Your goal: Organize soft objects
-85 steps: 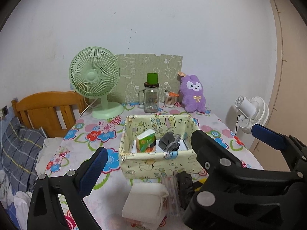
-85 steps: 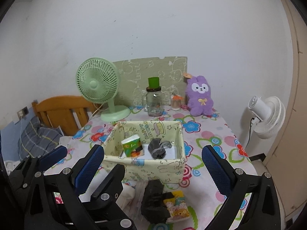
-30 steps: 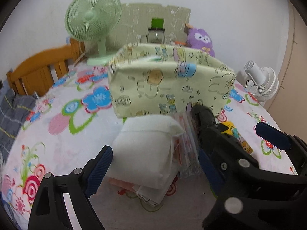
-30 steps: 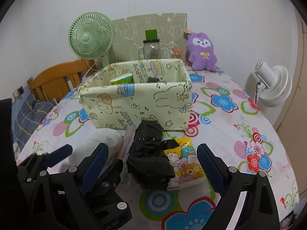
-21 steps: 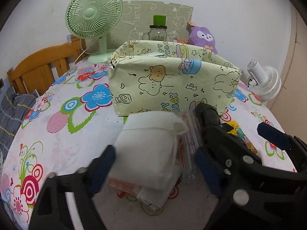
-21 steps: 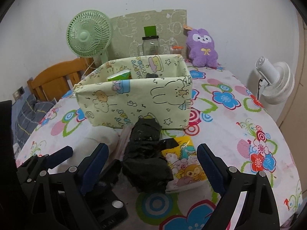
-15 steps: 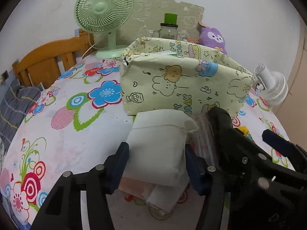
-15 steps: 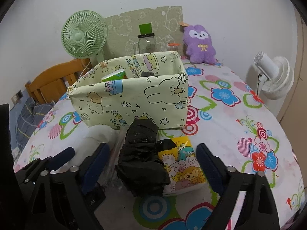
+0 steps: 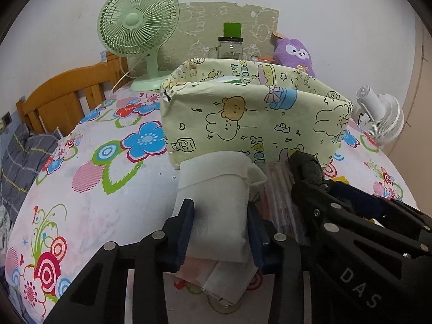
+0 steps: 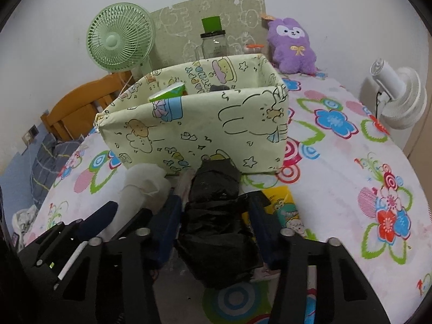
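A white soft pack (image 9: 218, 189) lies on the flowered tablecloth in front of the pale-green cartoon fabric bin (image 9: 256, 124). My left gripper (image 9: 220, 228) is closing its jaws on the pack, and both blue pads press into its sides. A crumpled black plastic bundle (image 10: 213, 189) lies to the right of the pack, on a yellow cartoon packet (image 10: 283, 210). The jaws of my right gripper (image 10: 214, 224) are closing around the bundle, pads touching its sides. The bin (image 10: 202, 124) holds a green carton (image 10: 170, 93) and a dark item.
A clear plastic sleeve (image 9: 278, 189) lies between pack and bundle. Behind the bin stand a green desk fan (image 9: 137, 27), a glass jar with green lid (image 9: 232, 43) and a purple plush (image 10: 294, 46). A wooden chair (image 9: 62, 94) is at left, a white fan (image 10: 397, 100) at right.
Both grippers came down close to the table and narrowed from wide open. The left pads now squeeze the white pack and the right pads have reached the black bundle.
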